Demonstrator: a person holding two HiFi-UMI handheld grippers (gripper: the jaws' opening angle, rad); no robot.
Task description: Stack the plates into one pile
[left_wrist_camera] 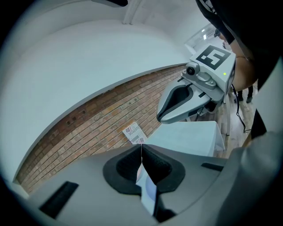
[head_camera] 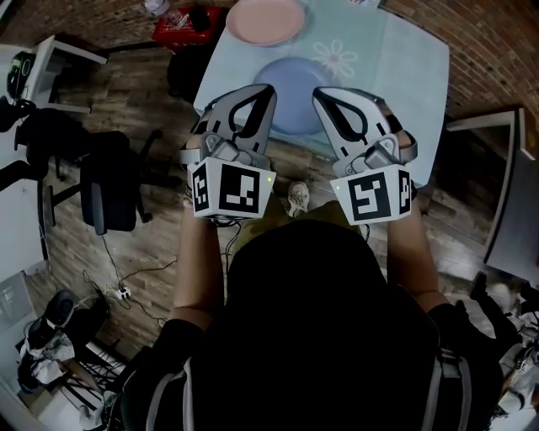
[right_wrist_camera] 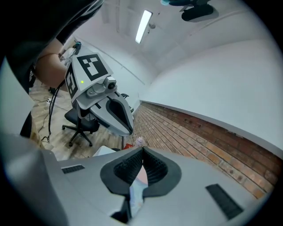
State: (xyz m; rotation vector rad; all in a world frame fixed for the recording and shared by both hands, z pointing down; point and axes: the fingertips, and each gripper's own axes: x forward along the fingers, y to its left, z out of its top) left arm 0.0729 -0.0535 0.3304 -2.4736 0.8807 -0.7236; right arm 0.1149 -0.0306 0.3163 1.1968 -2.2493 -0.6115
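Two round plates lie flat and face up on a table (head_camera: pixel 404 76) covered in a pale blue cloth with a white flower print. Being circles, they have no long axis and point no particular way.

The blue plate (head_camera: pixel 292 84) is a soft lavender blue, plain, with a shallow rim. It lies just ahead of and below both gripper tips, and shows in the gap between them. The pink plate (head_camera: pixel 265 21) is a plain salmon colour. It lies farther ahead, past the tip of the left gripper, near the blue plate but not touching it. Neither plate is held.

The left gripper (head_camera: pixel 268 88) and the right gripper (head_camera: pixel 318 93) are held side by side above the near edge of the table, close together. Their tips lean in toward each other and tilt slightly downward. On each, the jaws are pressed together at the tips with nothing gripped between them. Each marker cube, left (head_camera: pixel 229 187) and right (head_camera: pixel 370 195), faces back toward the person. The left forearm (head_camera: pixel 199 261) and right forearm (head_camera: pixel 413 252) reach forward, bare below dark sleeves.
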